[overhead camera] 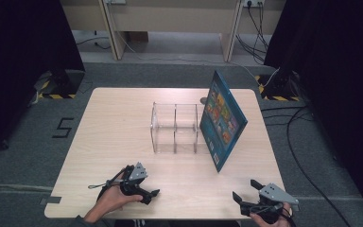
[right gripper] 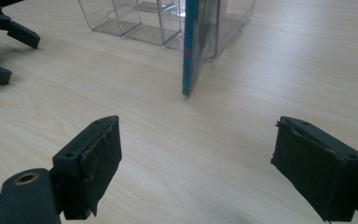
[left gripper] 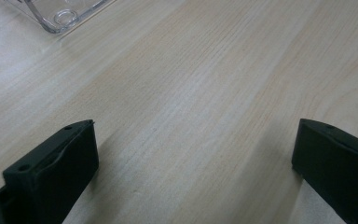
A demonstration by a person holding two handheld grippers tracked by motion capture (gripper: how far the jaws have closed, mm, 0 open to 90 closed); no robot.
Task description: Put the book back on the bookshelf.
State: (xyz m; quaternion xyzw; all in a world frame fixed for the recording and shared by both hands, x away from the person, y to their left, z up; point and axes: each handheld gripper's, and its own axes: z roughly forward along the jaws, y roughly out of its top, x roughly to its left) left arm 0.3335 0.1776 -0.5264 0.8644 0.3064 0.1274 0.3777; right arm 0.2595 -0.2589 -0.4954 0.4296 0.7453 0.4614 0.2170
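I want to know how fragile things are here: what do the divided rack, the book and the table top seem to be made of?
The rack looks like clear, glossy acrylic or similar plastic: the table shows through its walls. The book seems a hardcover with a glossy printed cover, thin and stiff, standing on edge. The table looks like pale wood-grain laminate, matte; real wood can't be excluded.

A clear acrylic rack with three compartments stands mid-table on the light wood table. A blue picture book with a colourful cover stands on edge, tilted, leaning against the rack's right end, its near corner touching the tabletop.
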